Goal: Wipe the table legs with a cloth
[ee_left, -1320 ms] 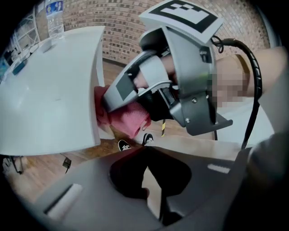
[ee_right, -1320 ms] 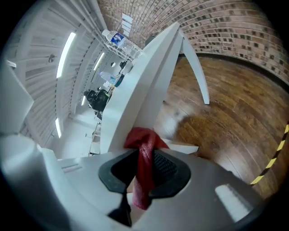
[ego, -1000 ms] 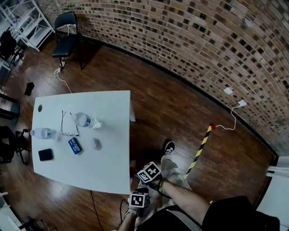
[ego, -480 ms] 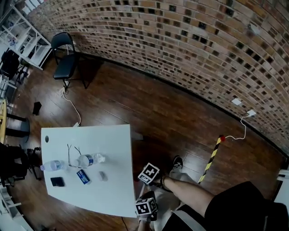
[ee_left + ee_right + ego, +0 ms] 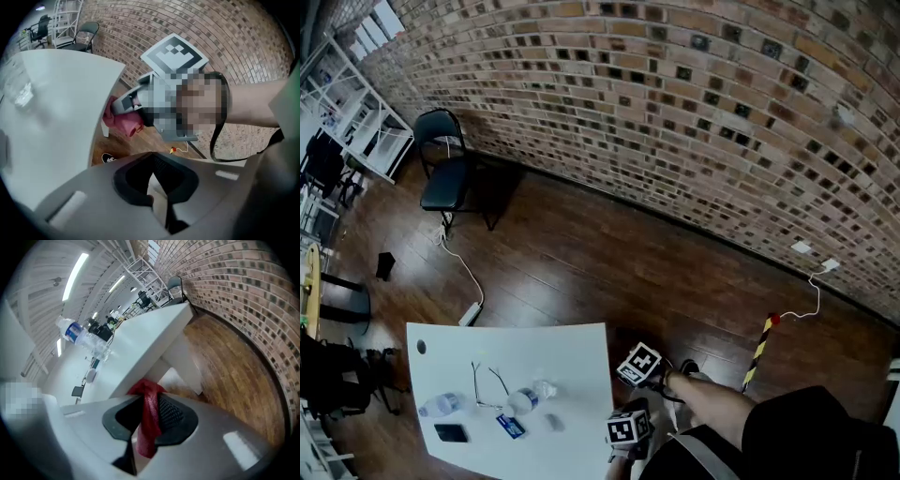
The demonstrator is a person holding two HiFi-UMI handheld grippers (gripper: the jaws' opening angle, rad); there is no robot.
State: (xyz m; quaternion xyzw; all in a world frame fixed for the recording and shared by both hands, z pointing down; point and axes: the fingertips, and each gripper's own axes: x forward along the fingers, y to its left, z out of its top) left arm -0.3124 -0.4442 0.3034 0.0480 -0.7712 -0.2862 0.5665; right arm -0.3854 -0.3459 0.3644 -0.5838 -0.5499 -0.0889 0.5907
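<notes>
Cloth (image 5: 146,392) clamped between right tongs (image 5: 149,420), near table leg (image 5: 183,361).

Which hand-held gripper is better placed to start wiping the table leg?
Right. The right hand-held gripper is shut on the red cloth, with a white table leg just ahead of it. The left hand-held gripper is shut and holds nothing.

The head view's bottom edge cuts off the white table (image 5: 567,361); the right gripper (image 5: 150,420) hides one end of the red cloth (image 5: 146,390).
</notes>
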